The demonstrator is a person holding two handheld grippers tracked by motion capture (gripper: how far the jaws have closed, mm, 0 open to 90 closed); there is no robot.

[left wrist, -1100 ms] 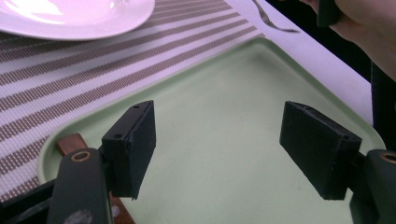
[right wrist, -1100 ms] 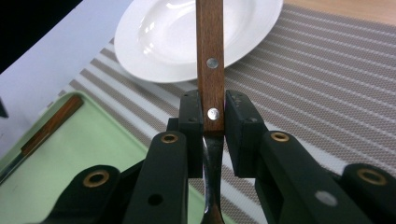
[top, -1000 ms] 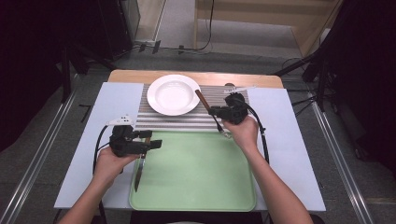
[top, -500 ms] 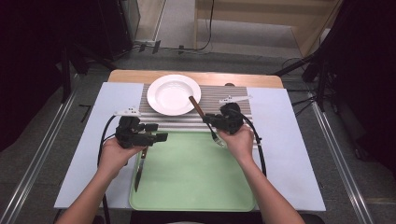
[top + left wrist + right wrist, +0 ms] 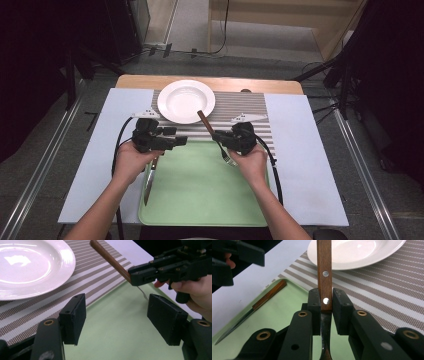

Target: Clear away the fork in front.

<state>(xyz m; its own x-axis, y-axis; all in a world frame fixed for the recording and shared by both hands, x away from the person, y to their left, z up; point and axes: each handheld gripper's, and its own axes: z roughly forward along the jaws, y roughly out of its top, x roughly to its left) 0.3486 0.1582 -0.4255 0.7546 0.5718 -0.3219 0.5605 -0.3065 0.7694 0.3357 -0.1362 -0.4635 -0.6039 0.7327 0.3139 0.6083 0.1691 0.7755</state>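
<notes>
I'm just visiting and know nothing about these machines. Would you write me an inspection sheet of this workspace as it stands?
Surface: table with a pale cover, striped mat, green tray.
Job's things: fork with wooden handle, knife on the tray's left edge.
Clutter: white plate, empty, on the mat.
Grippers: right gripper shut on the fork; left gripper open, jaws just been closing, nothing between them.
Cables: black cable trails from each gripper.
Surroundings: dark stands, grey floor.

Grey floor (image 5: 240, 60) surrounds the table (image 5: 210, 82); wooden furniture (image 5: 280, 25) stands beyond its far edge, dark at both sides
</notes>
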